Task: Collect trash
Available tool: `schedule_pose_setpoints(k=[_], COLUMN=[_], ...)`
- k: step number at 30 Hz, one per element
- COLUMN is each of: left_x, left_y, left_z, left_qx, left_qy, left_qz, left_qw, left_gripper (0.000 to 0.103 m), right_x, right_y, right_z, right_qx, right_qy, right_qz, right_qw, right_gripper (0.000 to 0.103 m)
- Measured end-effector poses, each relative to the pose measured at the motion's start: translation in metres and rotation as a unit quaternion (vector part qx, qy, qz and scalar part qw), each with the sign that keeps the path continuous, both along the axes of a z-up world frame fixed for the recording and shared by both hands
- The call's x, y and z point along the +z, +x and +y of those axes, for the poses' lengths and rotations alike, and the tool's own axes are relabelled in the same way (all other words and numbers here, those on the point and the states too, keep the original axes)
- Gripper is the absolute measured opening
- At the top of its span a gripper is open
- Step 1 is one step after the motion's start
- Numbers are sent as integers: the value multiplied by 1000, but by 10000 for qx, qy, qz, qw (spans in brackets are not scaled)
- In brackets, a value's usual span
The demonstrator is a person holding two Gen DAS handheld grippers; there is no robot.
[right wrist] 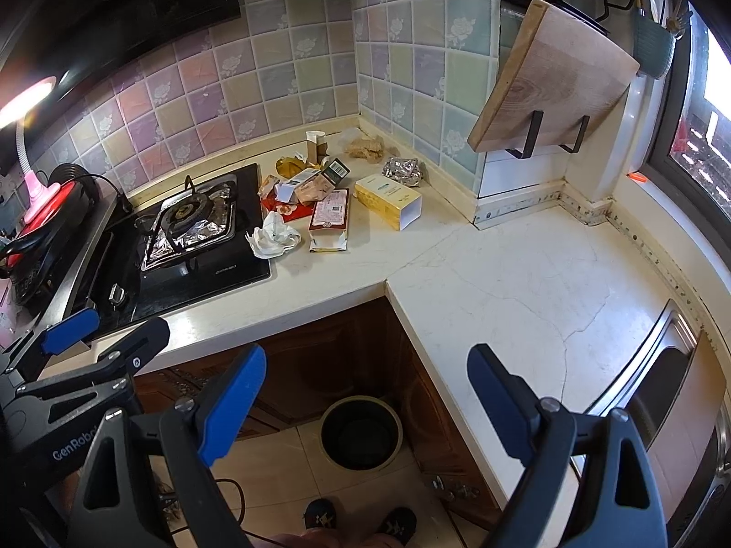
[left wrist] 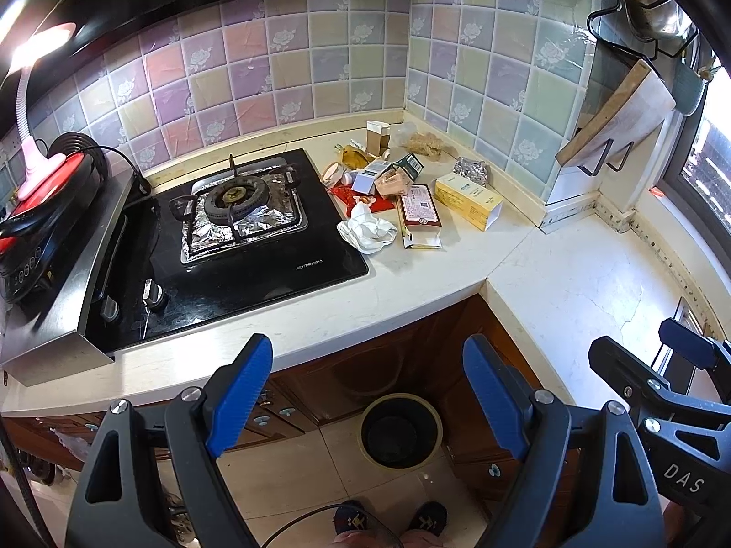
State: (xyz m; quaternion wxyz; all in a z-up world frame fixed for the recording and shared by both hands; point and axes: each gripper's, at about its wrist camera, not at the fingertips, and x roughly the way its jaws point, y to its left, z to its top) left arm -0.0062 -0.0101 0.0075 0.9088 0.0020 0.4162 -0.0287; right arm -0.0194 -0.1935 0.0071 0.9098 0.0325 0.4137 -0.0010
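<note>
- While both hang near the counter edge, left gripper (left wrist: 368,392) and right gripper (right wrist: 365,399) gape wide, grasping nothing.
- Trash pile (left wrist: 393,187) lies far, right of the stove (left wrist: 237,210).
- Bin (left wrist: 401,429) stands on the floor below.

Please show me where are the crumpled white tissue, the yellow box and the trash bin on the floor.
crumpled white tissue (left wrist: 368,228), left wrist view, its middle.
yellow box (left wrist: 466,200), left wrist view, top face.
trash bin (right wrist: 361,404), right wrist view, far rim.
</note>
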Motion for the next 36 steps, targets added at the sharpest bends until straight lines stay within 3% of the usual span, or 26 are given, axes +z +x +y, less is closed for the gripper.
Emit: schedule_pose_setpoints(k=[36], left_x=[5], left_y=[6], left_z=[4], left_qx=[-133], left_qy=[37], left_qz=[-157], left_qw=[9998], left_gripper=[84], right_x=[5], right_y=[0], right_z=[14], right_qx=[-137], right_qy=[19], right_qz=[-42], right_qw=[9999], right_gripper=[89])
